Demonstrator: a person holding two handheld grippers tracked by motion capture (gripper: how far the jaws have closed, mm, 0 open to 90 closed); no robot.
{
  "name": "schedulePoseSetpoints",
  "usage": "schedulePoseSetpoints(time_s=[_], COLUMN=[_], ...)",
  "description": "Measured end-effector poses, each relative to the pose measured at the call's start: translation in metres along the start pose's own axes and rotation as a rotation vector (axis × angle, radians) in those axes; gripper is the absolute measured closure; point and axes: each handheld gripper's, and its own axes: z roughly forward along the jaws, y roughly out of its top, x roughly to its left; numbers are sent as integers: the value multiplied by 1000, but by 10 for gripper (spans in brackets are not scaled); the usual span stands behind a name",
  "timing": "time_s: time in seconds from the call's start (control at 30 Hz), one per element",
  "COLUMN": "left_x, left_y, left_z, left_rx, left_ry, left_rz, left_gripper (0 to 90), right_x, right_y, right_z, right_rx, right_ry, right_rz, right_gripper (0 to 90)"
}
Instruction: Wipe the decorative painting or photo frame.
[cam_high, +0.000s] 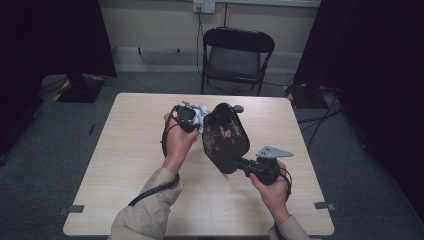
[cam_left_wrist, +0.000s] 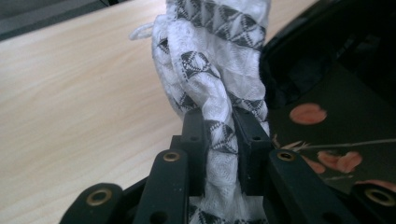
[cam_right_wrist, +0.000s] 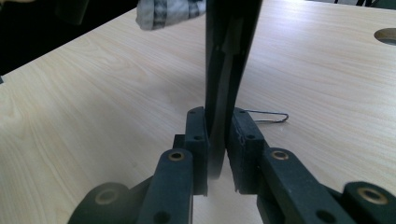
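**Cloth at the mouth of a black floral bag, both grippers clamped**

Left gripper: jaws closed tight on a white cloth. Fabric is thin, crinkled, gauzy, printed with dark triangle bands; it is bunched into a rope-like twist that runs up between the black pads. In the high view the cloth shows as a pale crumpled wad just beside the bag's upper left edge, touching it.

Right gripper: jaws closed on a thin, dark, smooth edge of the bag, which stands up from the pads like a flat blade. In the high view this gripper meets the bag's lower right corner.

Bag: black, rounded pouch shape, slightly glossy, with small pinkish flower marks. Held tilted above the middle of the table between the two hands. From the left gripper view, the bag's dark opening lies just right of the cloth, with the petal print below.

Table: pale wood-grain laminate, matte. A thin bent wire loop lies on it just beyond the right jaws.

Beyond the table: a black folding chair, grey carpet, dark curtains at both sides.
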Motion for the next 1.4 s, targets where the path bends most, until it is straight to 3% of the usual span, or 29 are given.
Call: schedulePoseSetpoints(time_s=[0.27,0.33,0.6,0.9,1.27,1.4], left_x=[2,1,-5,-14,-27,-38], left_y=[-22,-32,-52,-75,-91,-100], left_z=[18,24,30,26,14,7], left_rx=[48,63,84,88,85,80], left_ry=[-31,-60,-108,-161,-213,-251], left_rz=[-11,-23,-24,-22,-10,19], left_gripper=[760,760,760,761,759,758], right_x=[1,1,2,3,4,5], right_y=[0,0,-1,-1,-2,-1], right_z=[0,0,0,1,0,1], right_rx=[-1,-2,-5,-6,-8,-9], right_ry=[-2,-3,-8,-13,-15,-18], right_rz=[-1,2,6,14,17,20], right_gripper=[793,793,793,793,793,792])
